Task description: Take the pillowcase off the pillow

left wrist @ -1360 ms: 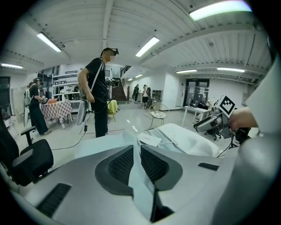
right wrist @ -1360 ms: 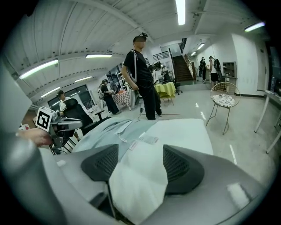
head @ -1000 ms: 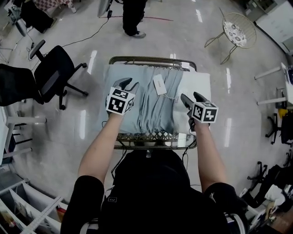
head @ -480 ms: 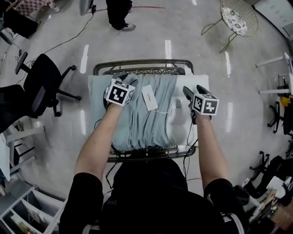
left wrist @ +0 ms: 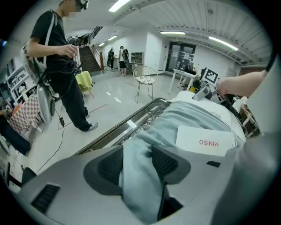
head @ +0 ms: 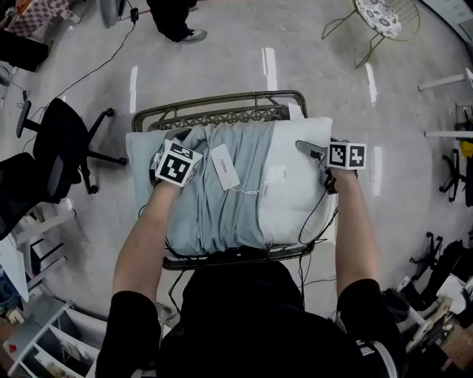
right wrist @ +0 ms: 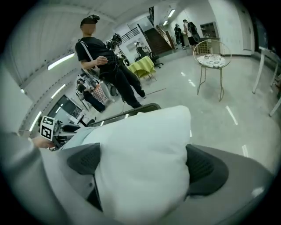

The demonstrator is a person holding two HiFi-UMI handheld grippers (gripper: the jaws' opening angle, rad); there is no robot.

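A white pillow (head: pixel 295 199) lies on a metal-framed table (head: pixel 222 100). A pale blue pillowcase (head: pixel 222 207) covers its left and middle, and the right part is bare. A white tag (head: pixel 223 166) lies on the cloth. My left gripper (head: pixel 179 139) is at the far left corner. Its jaws have just been opening, and in the left gripper view (left wrist: pixel 137 165) they pinch a thick fold of pillowcase (left wrist: pixel 189 116). My right gripper (head: pixel 314 151) is at the pillow's right edge. Its jaws have just been opening, and the bare pillow corner (right wrist: pixel 145 145) fills the wide gap (right wrist: pixel 142 165).
A black office chair (head: pixel 52 148) stands left of the table, and a wire chair (head: pixel 384 15) stands at the far right. A person (left wrist: pixel 61 66) stands beyond the table's far side. Cables (head: pixel 314 221) hang at the table's right front.
Both grippers have come down onto the pillow. The left went to the far left corner. The right swung out to the right edge and spread its jaws round the bare corner.
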